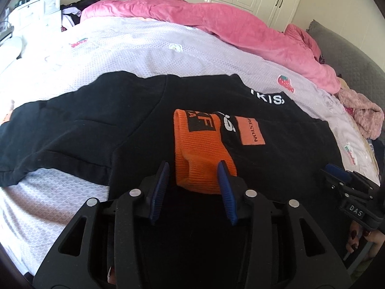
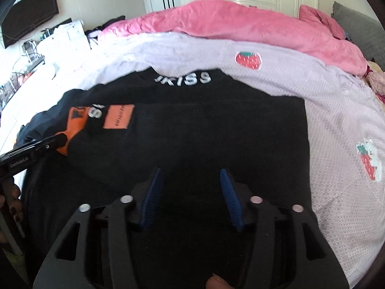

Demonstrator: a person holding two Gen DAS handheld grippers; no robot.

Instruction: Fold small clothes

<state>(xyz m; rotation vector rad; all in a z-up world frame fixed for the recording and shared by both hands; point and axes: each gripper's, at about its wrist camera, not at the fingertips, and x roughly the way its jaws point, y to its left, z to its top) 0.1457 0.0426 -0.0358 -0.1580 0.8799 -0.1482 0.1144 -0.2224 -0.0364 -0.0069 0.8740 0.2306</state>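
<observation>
The left gripper (image 1: 193,168) is spread around the orange cuff (image 1: 204,154) without pinching it. The right gripper (image 2: 191,175) is spread over the black top (image 2: 216,130), holding nothing.

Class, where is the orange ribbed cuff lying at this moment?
Left wrist view, centre: the orange ribbed cuff lies on the black garment, its near end between the left gripper's open jaws.

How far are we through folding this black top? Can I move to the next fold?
Partly done. The black top lies flat on the lilac bedspread, its orange cuff folded in over the body. Nothing is gripped: the left gripper stands open around the cuff end, the right gripper open over bare black fabric. The other sleeve still lies spread outward, so that fold and the final folds probably remain.
</observation>
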